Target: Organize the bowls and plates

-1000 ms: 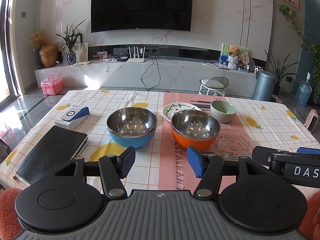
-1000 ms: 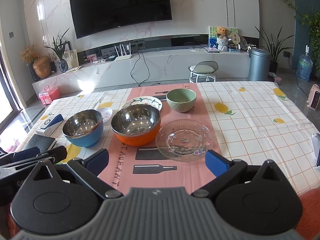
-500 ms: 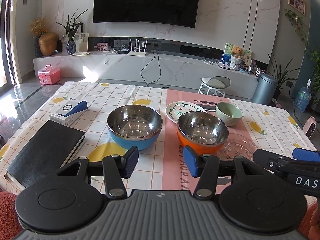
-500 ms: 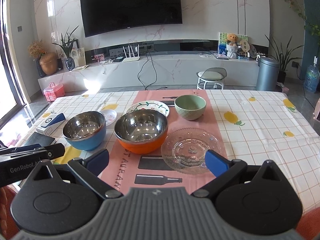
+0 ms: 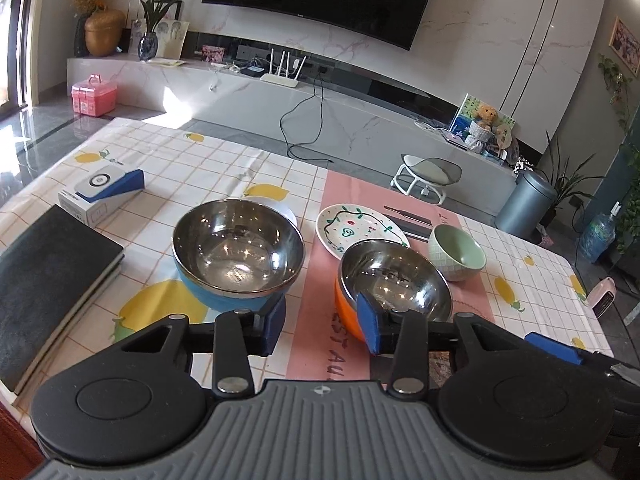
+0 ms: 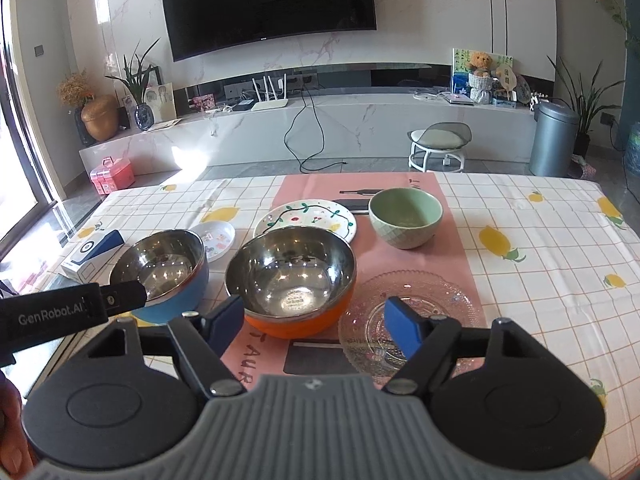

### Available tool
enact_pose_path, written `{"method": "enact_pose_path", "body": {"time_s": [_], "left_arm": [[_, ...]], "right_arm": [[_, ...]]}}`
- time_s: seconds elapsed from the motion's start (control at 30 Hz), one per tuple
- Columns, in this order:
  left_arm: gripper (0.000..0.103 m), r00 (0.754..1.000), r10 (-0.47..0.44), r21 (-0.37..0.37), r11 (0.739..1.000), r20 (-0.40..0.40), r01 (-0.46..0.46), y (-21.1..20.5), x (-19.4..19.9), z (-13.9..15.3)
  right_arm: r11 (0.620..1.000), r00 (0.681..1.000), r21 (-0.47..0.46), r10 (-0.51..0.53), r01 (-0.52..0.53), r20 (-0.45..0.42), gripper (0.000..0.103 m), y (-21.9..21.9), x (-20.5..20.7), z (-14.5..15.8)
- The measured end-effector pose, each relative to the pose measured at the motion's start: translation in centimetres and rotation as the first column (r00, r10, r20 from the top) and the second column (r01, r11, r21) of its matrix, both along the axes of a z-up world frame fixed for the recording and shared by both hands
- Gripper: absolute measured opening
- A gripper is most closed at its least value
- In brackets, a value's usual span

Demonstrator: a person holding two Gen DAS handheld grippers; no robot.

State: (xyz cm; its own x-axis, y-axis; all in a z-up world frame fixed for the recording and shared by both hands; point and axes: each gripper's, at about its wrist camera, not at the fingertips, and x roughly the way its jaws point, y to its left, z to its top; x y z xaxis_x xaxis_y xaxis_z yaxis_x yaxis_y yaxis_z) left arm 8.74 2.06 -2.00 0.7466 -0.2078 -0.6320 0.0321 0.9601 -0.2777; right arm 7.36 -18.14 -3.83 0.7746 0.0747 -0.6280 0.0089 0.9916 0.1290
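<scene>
While both claws hang low over the near table edge, the left gripper (image 5: 322,330) gapes between the blue bowl (image 5: 238,254) and orange bowl (image 5: 394,280), holding nothing. Right gripper (image 6: 316,322) spread wide, empty, straddling the orange bowl's near side, right pad over the glass plate (image 6: 412,320). Green bowl (image 6: 405,218) and painted plate (image 6: 306,218) sit behind on the pink runner (image 6: 448,256).

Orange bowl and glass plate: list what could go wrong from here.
1. The right gripper hangs open low over the orange bowl and the clear glass plate; a finger could clip the plate's rim.
2. The two sit close; shifting the bowl may knock the plate.
3. The left gripper hangs open between the blue bowl and the orange one, and could bump either.
</scene>
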Motion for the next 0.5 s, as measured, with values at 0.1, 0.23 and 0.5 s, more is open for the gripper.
{"method": "enact_pose_path", "body": {"time_s": [0.1, 0.23, 0.5], "left_arm": [[0.056, 0.999, 0.007, -0.071, 0.997, -0.036, -0.01, 0.1, 1.4, -0.6], [0.058, 0.996, 0.049, -0.148, 0.987, -0.074, -0.059, 0.0, 2.8, -1.7], [0.061, 0.987, 0.062, -0.183, 0.979, -0.145, -0.088, -1.5, 5.5, -3.4]], "right_arm": [[0.999, 0.999, 0.028, -0.02, 0.02, -0.03, 0.076, -0.7, 1.7, -0.8], [0.997, 0.997, 0.069, -0.036, 0.04, -0.066, 0.067, -1.5, 3.6, -2.0], [0.986, 0.991, 0.147, -0.054, 0.073, -0.126, 0.06, -2.2, 7.2, -4.0]]}}
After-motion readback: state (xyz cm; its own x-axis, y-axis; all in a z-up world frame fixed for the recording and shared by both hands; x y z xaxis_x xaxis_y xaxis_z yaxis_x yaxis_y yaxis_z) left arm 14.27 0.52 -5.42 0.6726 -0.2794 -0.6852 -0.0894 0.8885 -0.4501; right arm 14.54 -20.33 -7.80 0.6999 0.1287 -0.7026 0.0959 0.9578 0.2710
